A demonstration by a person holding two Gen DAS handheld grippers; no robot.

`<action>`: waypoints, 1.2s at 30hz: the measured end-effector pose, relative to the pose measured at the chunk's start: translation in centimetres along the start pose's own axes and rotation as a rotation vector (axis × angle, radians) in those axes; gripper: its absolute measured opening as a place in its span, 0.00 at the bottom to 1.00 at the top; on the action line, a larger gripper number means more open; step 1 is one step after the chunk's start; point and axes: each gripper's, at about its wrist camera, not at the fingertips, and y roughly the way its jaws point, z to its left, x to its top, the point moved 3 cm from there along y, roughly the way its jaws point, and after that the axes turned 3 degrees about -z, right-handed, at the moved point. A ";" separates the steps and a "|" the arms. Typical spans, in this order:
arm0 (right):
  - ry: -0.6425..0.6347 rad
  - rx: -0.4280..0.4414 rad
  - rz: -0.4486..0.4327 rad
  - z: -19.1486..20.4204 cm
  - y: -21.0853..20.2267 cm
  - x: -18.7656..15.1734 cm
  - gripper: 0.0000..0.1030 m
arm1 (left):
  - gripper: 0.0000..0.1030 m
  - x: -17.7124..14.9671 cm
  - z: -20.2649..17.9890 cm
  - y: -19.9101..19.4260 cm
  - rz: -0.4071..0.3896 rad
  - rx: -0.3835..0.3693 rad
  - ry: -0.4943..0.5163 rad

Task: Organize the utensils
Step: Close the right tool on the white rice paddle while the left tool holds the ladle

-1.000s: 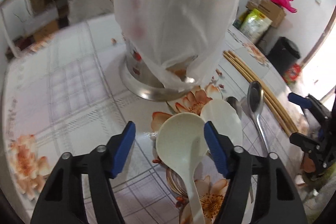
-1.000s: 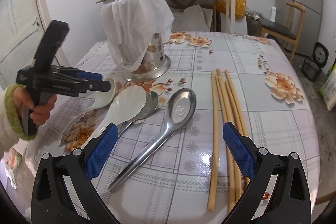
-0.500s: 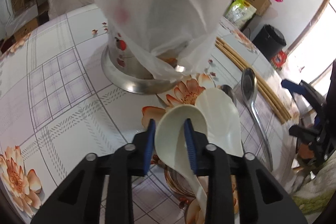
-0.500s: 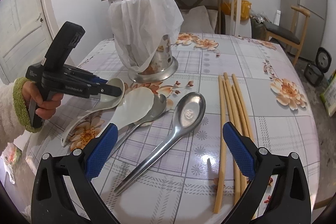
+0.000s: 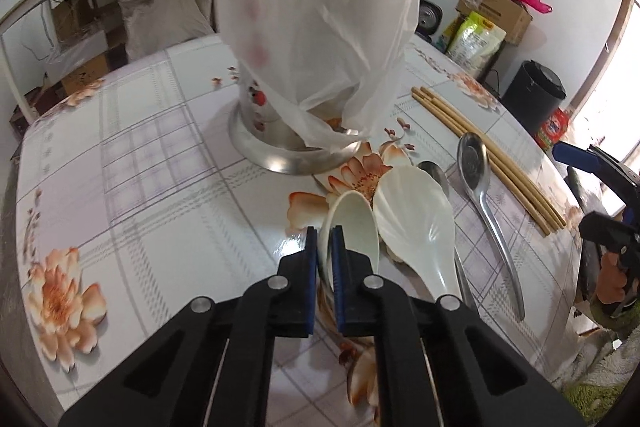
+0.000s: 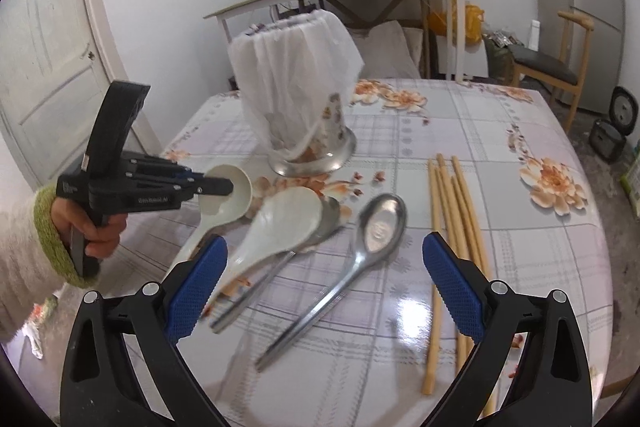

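Metal utensil holder (image 5: pixel 296 151) on table (image 5: pixel 160 163), draped in white plastic bag (image 5: pixel 320 11), contents hidden. My left gripper (image 5: pixel 325 233) just closed, pinching white ceramic spoon (image 5: pixel 356 223) rim. Right gripper (image 6: pixel 320 279) gapes wide, empty, above steel spoon (image 6: pixel 376 227).

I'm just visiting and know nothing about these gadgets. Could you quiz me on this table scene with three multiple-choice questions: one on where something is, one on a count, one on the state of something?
1. Where do the chopsticks lie?
A. inside the holder
B. on the table, right of the metal spoons in the right wrist view
C. on the chair

2. How many white plastic spoons are there?
A. one
B. two
C. four

3. What is the left gripper doing?
A. shut on the small white spoon
B. wide open above the table
C. holding a chopstick

Answers:
1 B, they lie flat on the tablecloth beside the large metal spoon.
2 B, the small one and the large white spoon.
3 A, its pads pinch the bowl's rim.
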 end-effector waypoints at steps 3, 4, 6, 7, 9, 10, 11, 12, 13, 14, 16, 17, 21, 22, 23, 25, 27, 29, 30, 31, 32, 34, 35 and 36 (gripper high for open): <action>0.008 0.053 0.006 0.5 0.7 0.8 0.83 | 0.06 -0.7 0.7 -0.9 -0.016 0.030 -0.034; 0.009 0.070 0.008 0.7 1.1 1.1 0.81 | 0.06 -0.9 1.0 -1.3 -0.022 0.043 -0.050; 0.013 0.092 0.021 0.9 1.9 1.5 0.76 | 0.06 -1.4 1.3 -2.0 -0.036 0.070 -0.075; 0.021 0.109 0.031 1.0 2.5 1.7 0.71 | 0.06 -1.7 1.5 -2.3 -0.044 0.076 -0.086; 0.057 0.149 0.065 1.0 3.7 1.8 0.64 | 0.06 -2.1 1.8 -2.9 -0.059 0.079 -0.109; 0.076 0.160 0.088 1.0 4.4 1.8 0.58 | 0.06 -2.3 2.1 -3.2 -0.064 0.077 -0.120; 0.095 0.167 0.109 0.9 5.3 1.7 0.52 | 0.06 -2.6 2.3 -3.4 -0.069 0.076 -0.133; 0.105 0.168 0.124 0.9 5.8 1.6 0.50 | 0.06 -2.8 2.5 -3.6 -0.070 0.077 -0.140; 0.113 0.167 0.136 0.9 6.3 1.5 0.47 | 0.06 -3.0 2.7 -3.7 -0.071 0.078 -0.146; 0.121 0.159 0.145 0.8 6.7 1.4 0.45 | 0.06 -3.2 2.8 -3.8 -0.073 0.076 -0.151; 0.128 0.132 0.167 0.6 7.8 1.3 0.42 | 0.06 -3.5 3.0 -4.0 -0.076 0.069 -0.156; 0.128 0.121 0.180 0.6 8.3 1.3 0.40 | 0.06 -3.6 3.1 -4.1 -0.076 0.067 -0.157; 0.138 0.082 0.218 0.4 9.6 0.9 0.35 | 0.06 -3.9 3.5 -4.1 -0.078 0.055 -0.165; 0.141 0.075 0.226 0.2 9.8 0.8 0.34 | 0.06 -3.9 3.6 -4.1 -0.078 0.052 -0.167; 0.149 0.069 0.236 0.1 10.2 0.7 0.33 | 0.06 -4.0 3.7 -4.1 -0.080 0.048 -0.171; 0.161 0.062 0.248 -0.2 10.8 0.6 0.31 | 0.06 -4.1 3.8 -4.2 -0.084 0.045 -0.174; 0.168 0.067 0.247 -0.3 11.0 0.7 0.31 | 0.06 -4.3 4.0 -4.3 -0.088 0.044 -0.179; 0.170 0.073 0.248 -0.3 11.3 0.9 0.31 | 0.06 -4.3 4.2 -4.4 -0.090 0.042 -0.182; 0.174 0.077 0.249 -0.3 11.3 1.0 0.31 | 0.06 -4.4 4.2 -4.4 -0.090 0.041 -0.184; 0.177 0.081 0.252 -0.2 11.4 1.0 0.29 | 0.06 -4.4 4.3 -4.4 -0.090 0.042 -0.185; 0.177 0.079 0.256 -0.2 11.5 1.1 0.26 | 0.06 -4.4 4.4 -4.4 -0.089 0.041 -0.188; 0.175 0.080 0.263 -0.1 11.7 1.1 0.22 | 0.06 -4.5 4.4 -4.4 -0.090 0.040 -0.190; 0.176 0.080 0.266 0.0 11.7 1.0 0.20 | 0.06 -4.5 4.5 -4.4 -0.090 0.040 -0.192; 0.174 0.076 0.267 0.0 11.7 1.0 0.17 | 0.06 -4.5 4.5 -4.4 -0.091 0.039 -0.192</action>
